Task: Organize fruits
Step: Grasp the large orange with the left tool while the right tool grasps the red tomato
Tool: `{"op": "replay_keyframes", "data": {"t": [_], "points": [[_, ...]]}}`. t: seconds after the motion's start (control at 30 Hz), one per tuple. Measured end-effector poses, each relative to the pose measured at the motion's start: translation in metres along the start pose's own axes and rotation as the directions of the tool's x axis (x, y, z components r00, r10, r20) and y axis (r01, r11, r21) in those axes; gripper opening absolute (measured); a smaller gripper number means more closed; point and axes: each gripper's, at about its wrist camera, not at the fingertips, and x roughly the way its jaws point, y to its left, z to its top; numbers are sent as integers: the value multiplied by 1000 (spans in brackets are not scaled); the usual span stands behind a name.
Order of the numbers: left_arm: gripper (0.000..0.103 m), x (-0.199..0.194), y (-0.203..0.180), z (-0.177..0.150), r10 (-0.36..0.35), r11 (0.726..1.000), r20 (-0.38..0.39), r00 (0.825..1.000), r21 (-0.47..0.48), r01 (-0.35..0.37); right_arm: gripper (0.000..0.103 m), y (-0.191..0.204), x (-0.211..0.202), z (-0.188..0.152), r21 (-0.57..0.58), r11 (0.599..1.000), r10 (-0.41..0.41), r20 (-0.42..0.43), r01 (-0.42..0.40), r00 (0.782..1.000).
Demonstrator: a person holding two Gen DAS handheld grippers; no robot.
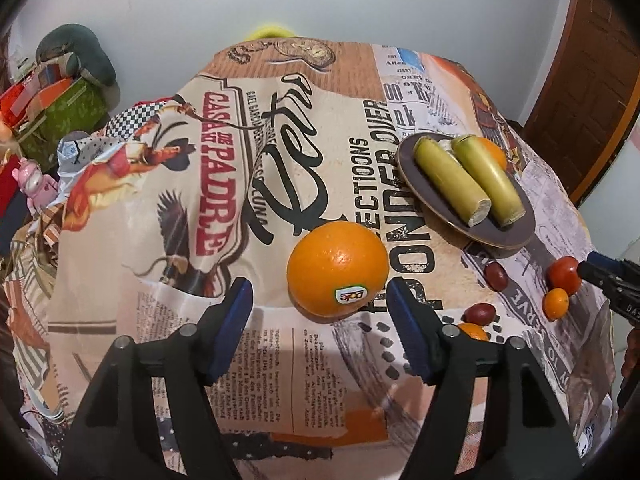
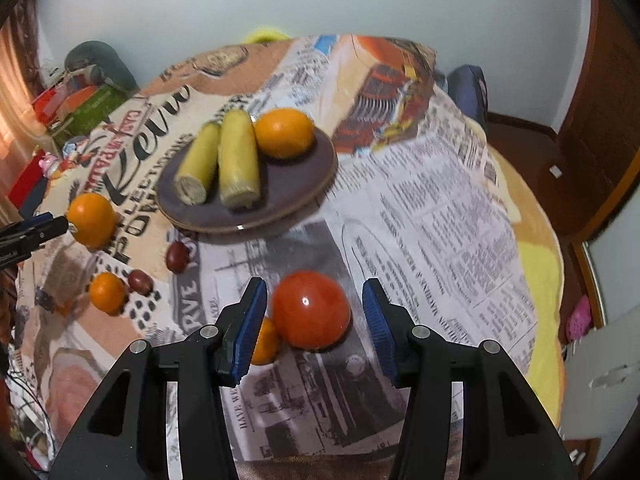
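A large orange [image 1: 338, 268] with a sticker sits on the printed tablecloth, between the fingers of my open left gripper [image 1: 318, 286]; the pads are not touching it. My right gripper [image 2: 314, 284] stands open around a red tomato [image 2: 312, 310], with a gap on both sides. A small orange [image 2: 264, 342] lies against the tomato, behind the left finger. A dark plate [image 2: 320, 168] holds two yellow-green stalk pieces [image 2: 238, 160] and another orange [image 2: 284, 132]. Two dark red small fruits [image 2: 177, 258] and one more small orange [image 2: 107, 293] lie loose between the grippers.
The tablecloth [image 1: 160, 200] hangs over the table's left edge. Boxes and a pink toy [image 1: 34, 184] crowd the floor at left. A wooden door [image 1: 588, 92] stands at right. The table's yellow right edge [image 2: 540, 264] drops to the floor.
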Motion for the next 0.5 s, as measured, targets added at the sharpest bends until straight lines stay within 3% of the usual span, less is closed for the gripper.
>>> {"op": "replay_keyframes", "data": {"t": [0.27,0.5], "points": [[78,29,-1,4,-21,1000,-25,999,-18,20,46,-3,19,-1,58,997,46,-31,-44,998],[78,45,-5,7,-39,999,-38,999,-27,38,47,0,28,0,51,997,66,-44,-63,997]]}}
